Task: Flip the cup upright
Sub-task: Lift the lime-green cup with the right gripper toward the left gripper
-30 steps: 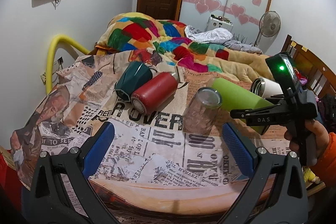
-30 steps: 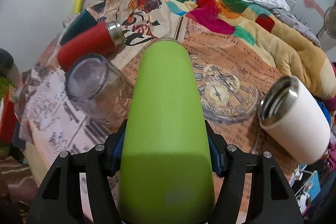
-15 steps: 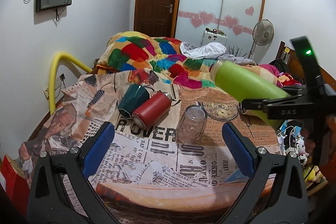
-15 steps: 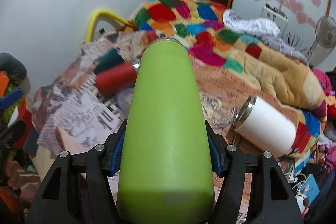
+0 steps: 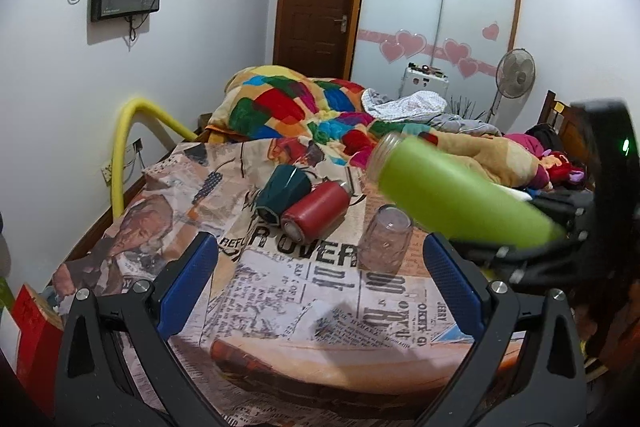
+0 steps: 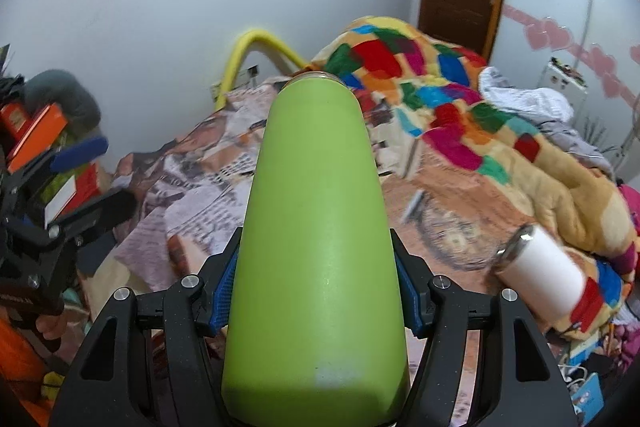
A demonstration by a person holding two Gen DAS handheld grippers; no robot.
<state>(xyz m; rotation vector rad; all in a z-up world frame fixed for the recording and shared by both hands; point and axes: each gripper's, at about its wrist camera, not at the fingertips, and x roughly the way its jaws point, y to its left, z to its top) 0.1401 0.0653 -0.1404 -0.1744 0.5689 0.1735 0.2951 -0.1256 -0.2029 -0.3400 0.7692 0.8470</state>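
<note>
Green flask (image 6: 316, 239), clamped in right tool (image 6: 316, 291), aloft over bed (image 5: 280, 307).
Left view only: left tool (image 5: 324, 279) released; glass cup (image 5: 385, 239), red flask (image 5: 316, 211), teal mug (image 5: 282, 193) mid-bed. Right view only: white tumbler (image 6: 540, 285) near right edge. Flask blurred.

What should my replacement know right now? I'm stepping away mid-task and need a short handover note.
Right gripper: shut on the green cup, held off the newspaper-print sheet, mouth tilted up and away, not yet upright.
Left gripper: open, empty, hovering at the sheet's near edge.
Lying on their sides: teal cup, red cup, white cup. The clear glass stands mouth down.
Done: green cup picked up.
Left: stand it upright, release.
</note>
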